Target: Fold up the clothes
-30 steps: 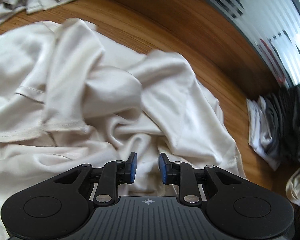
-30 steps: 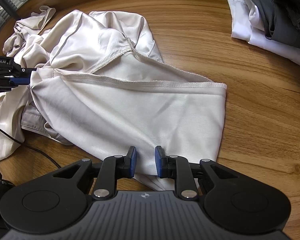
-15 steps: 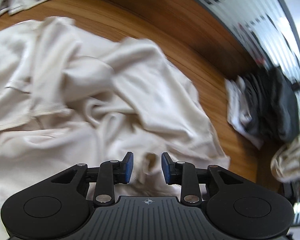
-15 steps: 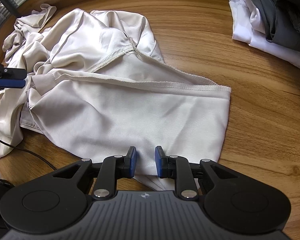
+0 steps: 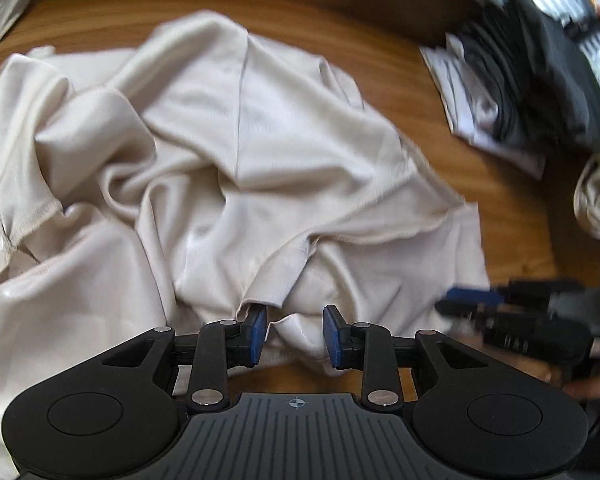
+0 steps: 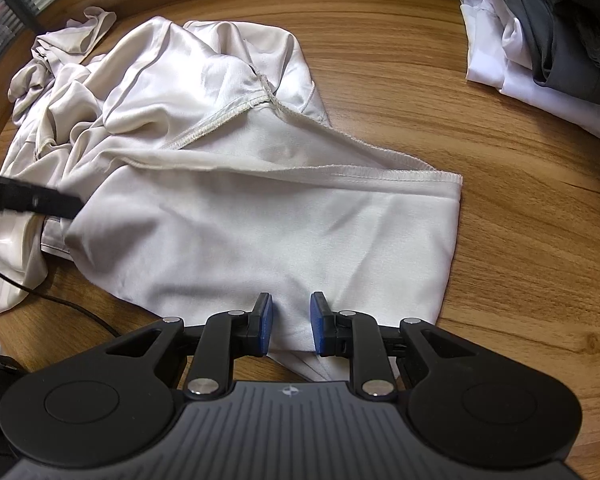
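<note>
One satin garment (image 6: 228,216) (thin, limp, slippery): grip the stitched hem. Right tool (image 6: 289,322) narrow, pinching its edge; left tool (image 5: 295,334) part-open, unclamped.

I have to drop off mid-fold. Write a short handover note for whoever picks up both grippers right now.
Left gripper: jaws apart over a bunched fold at the near edge of the cream garment; no grip visible.
Right gripper: jaws apart, cloth of the garment's flatter end between the pads; firm grip cannot be told.
Garment: lies crumpled on the wooden table, one hemmed edge running across it.
Folded clothes pile: far right of the table.
Done: part of the garment spread flat. Left: smooth the rumpled side, fold, stack.
</note>
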The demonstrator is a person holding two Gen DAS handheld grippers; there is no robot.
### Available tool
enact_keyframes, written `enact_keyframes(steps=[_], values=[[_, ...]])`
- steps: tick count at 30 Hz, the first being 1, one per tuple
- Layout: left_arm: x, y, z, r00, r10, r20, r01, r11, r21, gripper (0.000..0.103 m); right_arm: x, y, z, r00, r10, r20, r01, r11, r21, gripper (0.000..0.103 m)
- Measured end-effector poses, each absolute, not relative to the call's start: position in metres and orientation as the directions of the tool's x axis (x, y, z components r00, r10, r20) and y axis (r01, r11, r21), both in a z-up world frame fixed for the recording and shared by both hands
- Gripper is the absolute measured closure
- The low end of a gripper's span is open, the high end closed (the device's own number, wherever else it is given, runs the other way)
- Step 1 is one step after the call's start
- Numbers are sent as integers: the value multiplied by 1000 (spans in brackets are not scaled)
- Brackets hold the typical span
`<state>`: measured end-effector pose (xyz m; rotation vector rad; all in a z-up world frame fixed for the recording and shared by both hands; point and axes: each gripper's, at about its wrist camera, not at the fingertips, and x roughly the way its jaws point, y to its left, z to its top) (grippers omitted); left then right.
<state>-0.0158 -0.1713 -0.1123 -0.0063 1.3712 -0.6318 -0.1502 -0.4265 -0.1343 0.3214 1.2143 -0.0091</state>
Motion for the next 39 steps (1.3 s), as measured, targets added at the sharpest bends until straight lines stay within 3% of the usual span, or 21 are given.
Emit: enact_keyframes(steps=[6, 22, 24, 26, 27, 35, 39], values=[[-22, -172, -124, 37, -417, -908, 419, 831, -365, 70, -148, -425, -133, 343, 162, -925, 160, 961, 227, 79], [-41, -208, -126, 96, -357, -929, 611, 758, -228, 64, -146, -417, -131, 328, 153, -932, 143, 967, 210, 73], [-44, -207, -125, 102, -354, -930, 626, 749, -217, 69, -146, -415, -131, 328, 151, -932, 147, 967, 209, 73], [-47, -205, -123, 114, -351, -929, 637, 744, -203, 93, -146, -415, -131, 329, 150, -932, 150, 966, 209, 73], [-49, -203, -122, 129, -349, -928, 638, 746, -191, 97, -146, -415, -132, 329, 150, -932, 151, 966, 209, 73], [-45, -167, -85, 257, -428, -867, 555, 799, -230, 99, -145, -416, -132, 322, 155, -934, 149, 966, 212, 73], [-39, -138, -73, 244, -484, -840, 453, 823, -342, 99, -146, -416, -133, 324, 161, -932, 150, 964, 219, 73]])
